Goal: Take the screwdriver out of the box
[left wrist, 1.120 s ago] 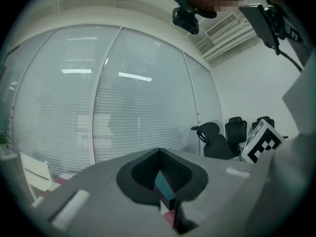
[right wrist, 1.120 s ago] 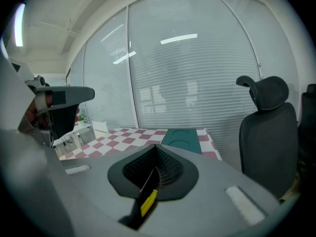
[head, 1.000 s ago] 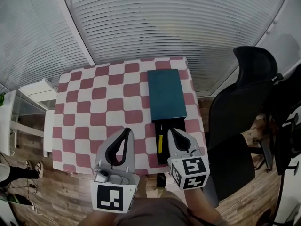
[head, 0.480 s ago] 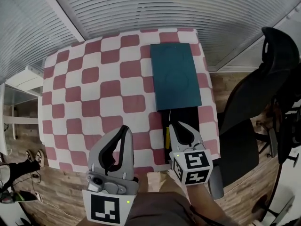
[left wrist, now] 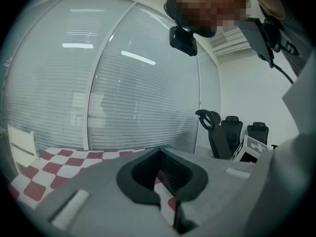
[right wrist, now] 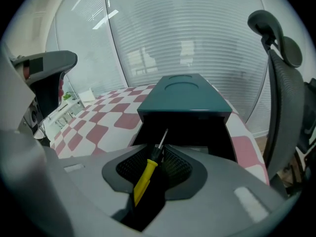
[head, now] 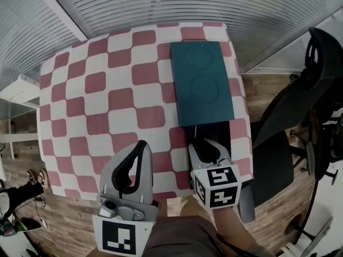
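Screwdriver (right wrist: pixel 146 171) in right tool (head: pixel 206 148); chair (head: pixel 305 100) beside box (head: pixel 202 82).

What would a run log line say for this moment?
step: grasp | right gripper: shut on screwdriver at open end of box | left gripper: shut, empty | screwdriver not yet clear of box
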The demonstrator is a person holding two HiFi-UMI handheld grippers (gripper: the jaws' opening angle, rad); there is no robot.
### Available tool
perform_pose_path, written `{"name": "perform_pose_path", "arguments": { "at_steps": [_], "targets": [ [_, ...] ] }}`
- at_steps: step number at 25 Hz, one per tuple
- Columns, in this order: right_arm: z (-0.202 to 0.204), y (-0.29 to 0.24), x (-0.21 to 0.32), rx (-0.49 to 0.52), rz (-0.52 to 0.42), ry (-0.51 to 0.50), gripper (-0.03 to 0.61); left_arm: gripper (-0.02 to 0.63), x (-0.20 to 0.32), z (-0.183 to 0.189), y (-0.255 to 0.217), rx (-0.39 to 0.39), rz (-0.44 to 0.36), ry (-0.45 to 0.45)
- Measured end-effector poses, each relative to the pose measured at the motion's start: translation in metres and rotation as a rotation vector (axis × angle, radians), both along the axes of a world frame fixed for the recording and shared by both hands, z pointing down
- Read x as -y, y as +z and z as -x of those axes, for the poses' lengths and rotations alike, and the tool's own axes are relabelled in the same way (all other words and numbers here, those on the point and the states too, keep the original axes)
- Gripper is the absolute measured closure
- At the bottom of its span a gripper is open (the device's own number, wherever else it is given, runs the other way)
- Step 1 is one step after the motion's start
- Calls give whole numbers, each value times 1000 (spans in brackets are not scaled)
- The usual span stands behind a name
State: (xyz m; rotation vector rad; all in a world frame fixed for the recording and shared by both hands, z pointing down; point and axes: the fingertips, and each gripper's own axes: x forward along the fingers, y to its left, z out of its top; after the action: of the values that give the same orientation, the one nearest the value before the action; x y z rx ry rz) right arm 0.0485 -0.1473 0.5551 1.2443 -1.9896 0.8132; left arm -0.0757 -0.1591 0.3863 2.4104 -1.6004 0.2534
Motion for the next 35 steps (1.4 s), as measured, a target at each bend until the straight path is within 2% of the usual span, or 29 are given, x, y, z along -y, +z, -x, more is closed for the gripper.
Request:
{"name": "perform_pose_path", "arguments": {
  "at_steps": [7,13,22,26,31,35],
  "targets": [
    [-6,11,-8,-51,76,-37,454,612,7,1,0,-16,-2,-1],
    [-9,13,-11,-98,68,-67,480,612,10,-3,0,-24,-5,7],
    [-8,-12,-8,-52,-10,-71,482,612,4,-4,-15,-3,-41,-14],
    [-8,-29,-9,-31,-52,-86,482,612,5,2,-38,22,-120,-52],
    [-7,-57,-17,4,-109,-115,482,612,-7,5,-60,51,-157,-98],
    [-3,-89,-20,51,-196,-148,482,612,-22,-1,-80,58,-200,-124]
  ]
}}
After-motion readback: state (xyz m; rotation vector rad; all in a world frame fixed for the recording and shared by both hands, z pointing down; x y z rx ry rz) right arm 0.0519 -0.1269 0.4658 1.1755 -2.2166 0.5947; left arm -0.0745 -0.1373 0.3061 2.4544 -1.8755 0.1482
